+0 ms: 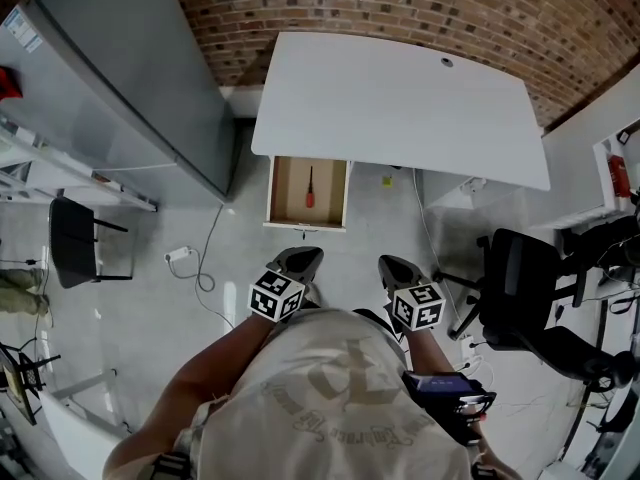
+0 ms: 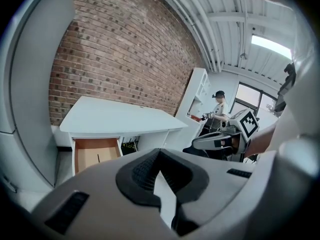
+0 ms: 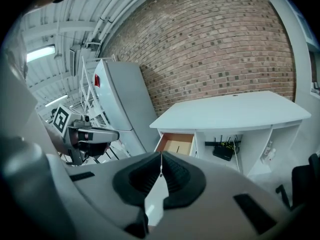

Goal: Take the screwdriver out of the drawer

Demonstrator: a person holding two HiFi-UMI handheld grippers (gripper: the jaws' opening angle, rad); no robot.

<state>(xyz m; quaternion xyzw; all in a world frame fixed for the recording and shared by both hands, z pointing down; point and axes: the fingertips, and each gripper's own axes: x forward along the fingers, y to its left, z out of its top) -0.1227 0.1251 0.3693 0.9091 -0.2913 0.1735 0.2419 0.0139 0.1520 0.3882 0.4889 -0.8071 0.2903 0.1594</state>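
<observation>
- Approach, I judge, is my step now: the screwdriver (image 1: 310, 186) lies lengthwise on the floor of the open drawer (image 1: 273, 193) under the white desk (image 1: 400, 98), well ahead of me.
- My left gripper (image 1: 303, 256) has its jaws pressed together on nothing. My right gripper (image 1: 393, 264) is the same, and both are well short of the drawer.
- I should choose one claw, spread it before reaching the drawer, and come in from above.
- The jaws should straddle the red handle across its width, clear of the drawer walls, then lift straight up.

Left gripper (image 1: 303, 256) and right gripper (image 1: 391, 263), side by side, point downward, jaws closed.
</observation>
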